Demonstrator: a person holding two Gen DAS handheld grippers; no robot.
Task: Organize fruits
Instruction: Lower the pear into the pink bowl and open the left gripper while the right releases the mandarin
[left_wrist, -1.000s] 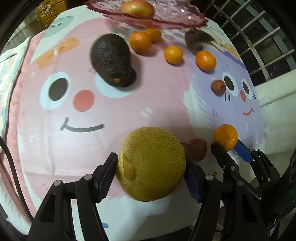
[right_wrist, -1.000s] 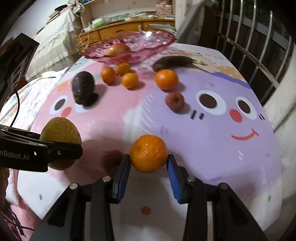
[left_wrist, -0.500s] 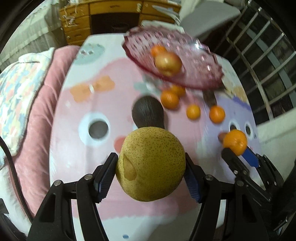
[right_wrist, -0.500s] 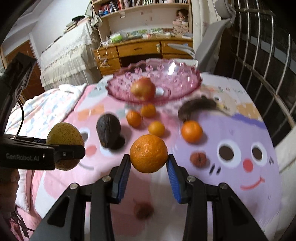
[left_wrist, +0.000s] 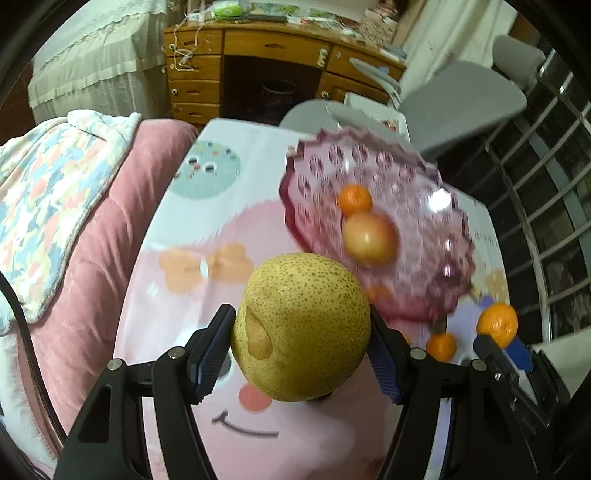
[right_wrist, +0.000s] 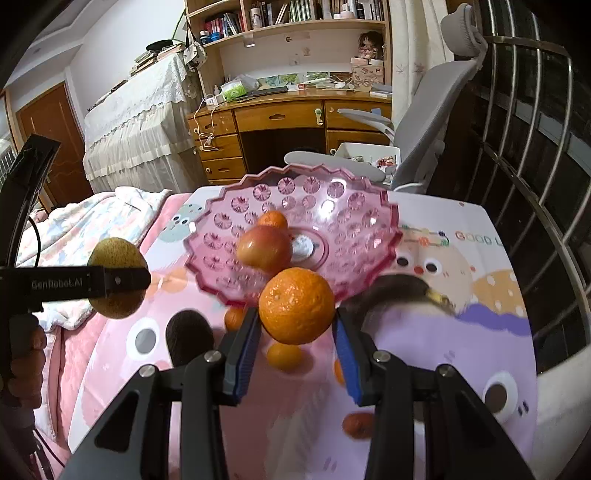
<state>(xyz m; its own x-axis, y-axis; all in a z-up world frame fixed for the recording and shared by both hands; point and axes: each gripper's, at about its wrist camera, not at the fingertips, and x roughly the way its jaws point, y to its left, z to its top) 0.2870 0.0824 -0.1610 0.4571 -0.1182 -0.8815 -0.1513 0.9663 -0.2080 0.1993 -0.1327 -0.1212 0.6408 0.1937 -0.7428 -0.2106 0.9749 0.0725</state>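
Observation:
My left gripper (left_wrist: 301, 347) is shut on a yellow speckled pear (left_wrist: 301, 326) and holds it in the air over the table. My right gripper (right_wrist: 295, 332) is shut on an orange (right_wrist: 297, 304), lifted just in front of the pink glass bowl (right_wrist: 332, 199). The bowl (left_wrist: 417, 177) holds an apple (right_wrist: 263, 248) and a small orange (right_wrist: 272, 219). The pear also shows at the left of the right wrist view (right_wrist: 118, 278). Small oranges (right_wrist: 284, 356), a dark avocado (right_wrist: 188, 341) and a dark fruit (right_wrist: 402, 295) lie on the cartoon tablecloth (right_wrist: 461, 332).
A pink cushion (left_wrist: 107, 236) and patterned blanket (left_wrist: 48, 199) lie left of the table. A grey office chair (right_wrist: 436, 110) and a wooden desk (right_wrist: 288, 122) stand behind it. A metal railing (right_wrist: 535, 147) runs along the right.
Both grippers have risen and moved forward toward the bowl with their fruit. The bowl now looks larger and closer, and the loose fruit lies below the grippers.

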